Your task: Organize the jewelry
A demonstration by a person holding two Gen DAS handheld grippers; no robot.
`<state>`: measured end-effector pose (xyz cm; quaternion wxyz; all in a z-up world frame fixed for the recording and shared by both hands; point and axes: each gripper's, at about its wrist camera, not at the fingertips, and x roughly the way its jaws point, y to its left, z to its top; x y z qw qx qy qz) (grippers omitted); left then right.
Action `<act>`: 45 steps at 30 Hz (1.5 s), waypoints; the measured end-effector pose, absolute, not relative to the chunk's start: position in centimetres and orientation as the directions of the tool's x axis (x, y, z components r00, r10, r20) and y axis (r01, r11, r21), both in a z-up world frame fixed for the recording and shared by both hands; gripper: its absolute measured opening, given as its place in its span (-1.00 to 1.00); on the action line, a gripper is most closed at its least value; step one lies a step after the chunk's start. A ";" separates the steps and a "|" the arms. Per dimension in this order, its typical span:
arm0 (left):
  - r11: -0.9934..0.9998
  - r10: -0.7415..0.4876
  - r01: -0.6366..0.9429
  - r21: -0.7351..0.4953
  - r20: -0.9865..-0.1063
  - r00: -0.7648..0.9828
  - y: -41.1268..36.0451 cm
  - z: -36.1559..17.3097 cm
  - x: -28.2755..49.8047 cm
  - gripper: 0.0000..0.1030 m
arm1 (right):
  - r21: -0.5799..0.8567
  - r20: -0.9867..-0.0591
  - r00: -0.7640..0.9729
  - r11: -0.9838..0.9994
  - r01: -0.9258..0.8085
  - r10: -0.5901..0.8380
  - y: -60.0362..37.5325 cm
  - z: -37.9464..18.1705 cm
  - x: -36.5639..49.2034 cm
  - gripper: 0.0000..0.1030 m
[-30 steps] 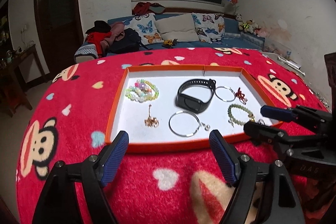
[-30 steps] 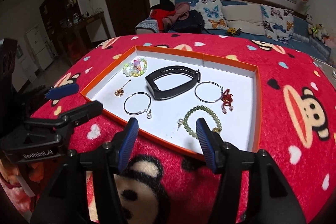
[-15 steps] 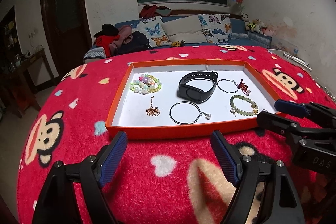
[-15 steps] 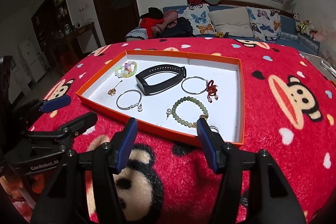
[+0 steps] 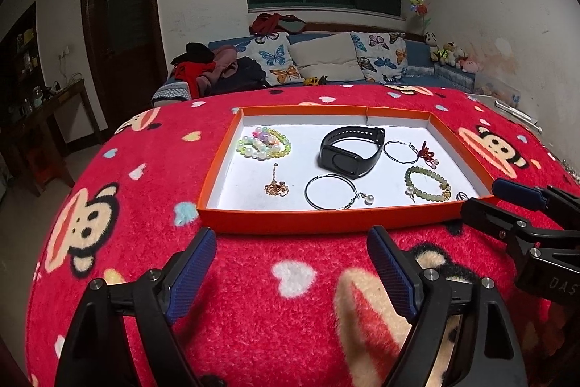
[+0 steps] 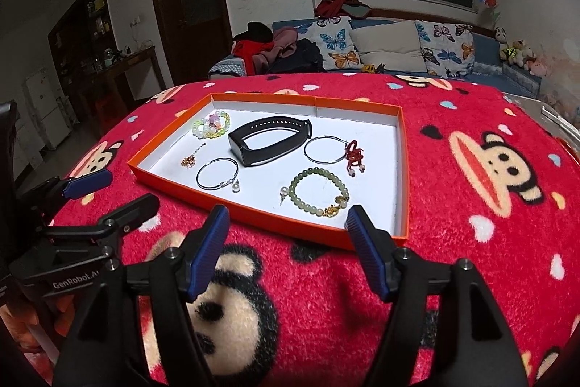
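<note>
An orange-rimmed white tray (image 5: 326,218) (image 6: 402,169) lies on the red monkey blanket. In it lie pastel bead bracelets (image 5: 263,143) (image 6: 212,124), a black fitness band (image 5: 349,151) (image 6: 270,140), a gold pendant (image 5: 276,186) (image 6: 189,161), a hoop with a pearl (image 5: 335,193) (image 6: 219,175), a hoop with a red charm (image 5: 409,151) (image 6: 331,150), a green bead bracelet (image 5: 427,184) (image 6: 319,191) and a small ring (image 5: 462,195). My left gripper (image 5: 291,271) is open and empty in front of the tray. My right gripper (image 6: 288,247) is open and empty at the tray's near right edge.
The blanket-covered table (image 5: 145,176) curves down to the floor on the left. A sofa with butterfly cushions and clothes (image 5: 319,60) stands behind it. A dark door (image 5: 119,35) and a wooden side table (image 5: 43,118) stand at the left.
Both grippers have drawn back from the tray and risen a little, so the tray looks farther away. Both stay open. The jewelry has not moved.
</note>
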<state>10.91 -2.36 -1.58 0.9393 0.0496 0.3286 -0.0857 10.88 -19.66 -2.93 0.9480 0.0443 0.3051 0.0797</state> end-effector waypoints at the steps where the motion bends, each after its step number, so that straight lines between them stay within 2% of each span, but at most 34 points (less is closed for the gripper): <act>1: 0.981 -0.124 0.189 0.039 -0.624 0.771 -2.3 -1.6 10.8 0.77 | 0.133 -0.576 0.798 0.984 -0.119 0.175 -19.7 -3.0 10.9 0.32; 20: 0.990 -0.109 0.144 0.002 -0.635 0.765 2.3 -1.8 10.4 0.79 | 0.111 -0.606 0.778 0.986 -0.124 0.166 -19.8 -3.3 10.0 0.32; 33: 0.988 -0.130 0.154 -0.018 -0.638 0.759 2.6 -2.2 10.3 0.82 | 0.092 -0.622 0.772 0.991 -0.096 0.132 -20.2 -3.9 9.7 0.32; 36: 0.985 -0.150 0.166 -0.035 -0.642 0.752 2.6 -2.3 10.4 0.94 | 0.091 -0.627 0.768 0.991 -0.094 0.131 -20.2 -4.0 9.8 0.32; 45: 0.989 -0.119 0.145 -0.009 -0.629 0.768 2.5 -2.2 10.0 0.99 | 0.055 -0.623 0.777 0.996 -0.075 0.093 -19.9 -3.8 9.6 0.41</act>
